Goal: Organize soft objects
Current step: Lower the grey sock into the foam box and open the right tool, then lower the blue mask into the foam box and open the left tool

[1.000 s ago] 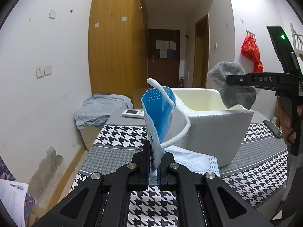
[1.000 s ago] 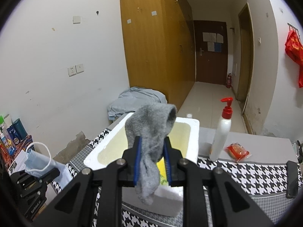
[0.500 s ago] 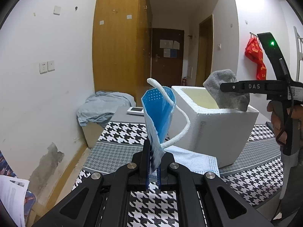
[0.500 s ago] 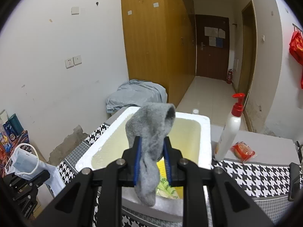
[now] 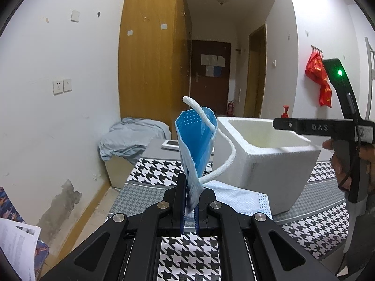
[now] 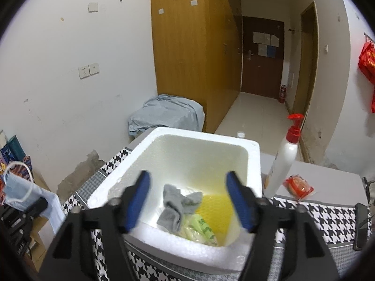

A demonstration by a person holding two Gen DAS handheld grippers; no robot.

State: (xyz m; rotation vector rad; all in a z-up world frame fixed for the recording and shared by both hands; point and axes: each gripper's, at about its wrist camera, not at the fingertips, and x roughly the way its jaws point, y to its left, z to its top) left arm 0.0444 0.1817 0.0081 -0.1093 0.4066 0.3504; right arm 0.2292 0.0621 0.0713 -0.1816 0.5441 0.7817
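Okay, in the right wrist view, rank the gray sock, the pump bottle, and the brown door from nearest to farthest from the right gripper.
1. Gray sock: lying in the foam box, just below the opening jaws of the right gripper, nothing between them.
2. Pump bottle: standing past the box, to the right.
3. Brown door: at the far end of the hallway.

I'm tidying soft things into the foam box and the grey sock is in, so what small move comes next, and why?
Probably carry the blue pleated face mask over the white foam box and let go. The left hand-held gripper is shut on it beside the box, while the grey sock lies inside and the right hand-held gripper, jaws opening, holds nothing. Another pale blue face mask lies on the houndstooth cloth.
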